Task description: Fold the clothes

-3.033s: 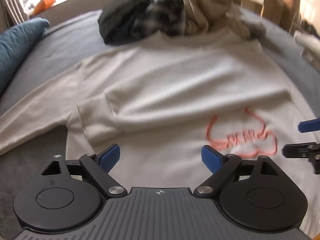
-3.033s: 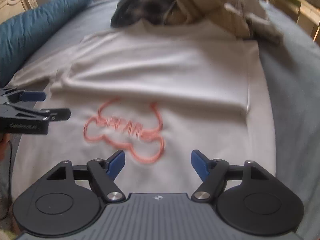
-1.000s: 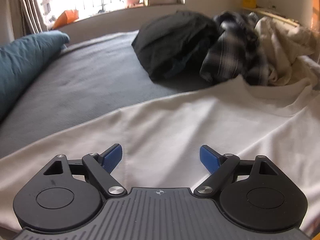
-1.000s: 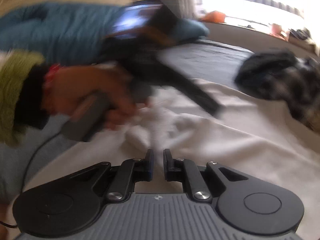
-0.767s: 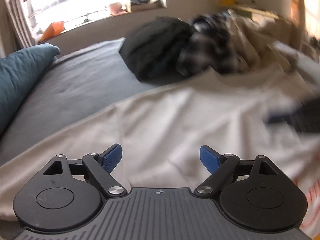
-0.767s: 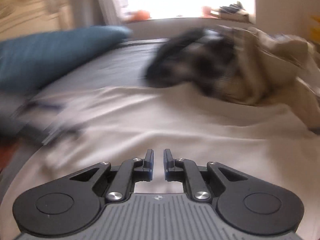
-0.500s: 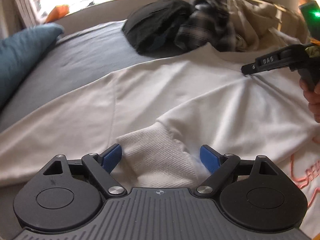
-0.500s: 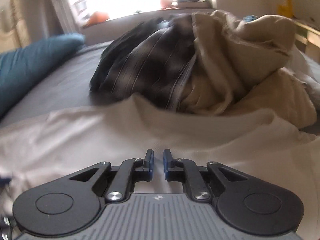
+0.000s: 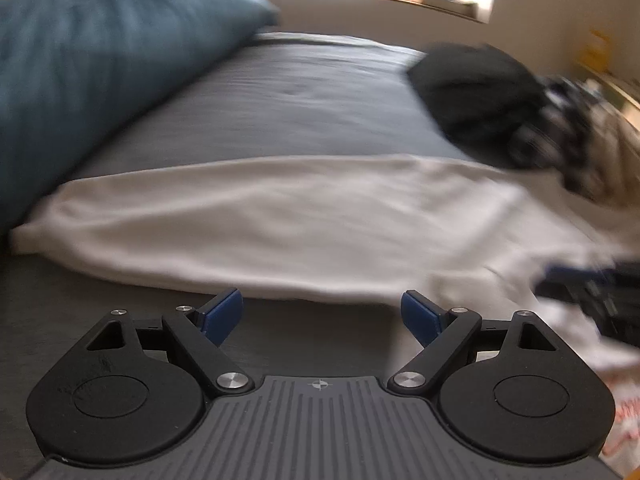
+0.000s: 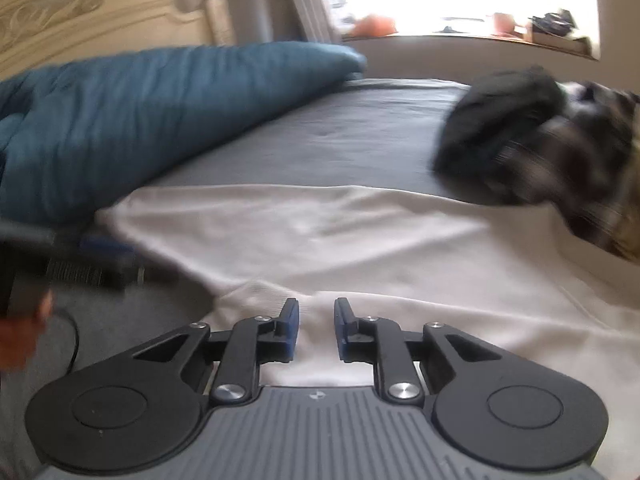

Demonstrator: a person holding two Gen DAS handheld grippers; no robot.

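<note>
A white sweatshirt [image 9: 304, 228] lies spread on the grey bed, one sleeve stretched towards the pillow. My left gripper [image 9: 321, 314] hangs open and wide at the sleeve's near edge, nothing between its fingers. In the left wrist view my right gripper [image 9: 592, 288] is a dark blur at the right, over the shirt. In its own view, the right gripper [image 10: 316, 330] has its jaws opening just above a ribbed cuff [image 10: 260, 296] of the sweatshirt [image 10: 360, 248]. White cloth shows in the gap and the pads do not press on it. The left gripper [image 10: 92, 260] blurs past at the left.
A large blue pillow [image 9: 88, 80] [image 10: 160, 112] lies along the left side. A pile of dark, plaid and beige clothes [image 9: 500, 96] [image 10: 520, 140] sits at the far right. A carved headboard [image 10: 60, 12] and a bright window sill stand behind the grey sheet [image 9: 304, 96].
Both views have swung left towards the blue pillow. The right jaws, nearly together before, now stand apart. The left gripper has moved off the folded cuff to the outstretched sleeve's edge.
</note>
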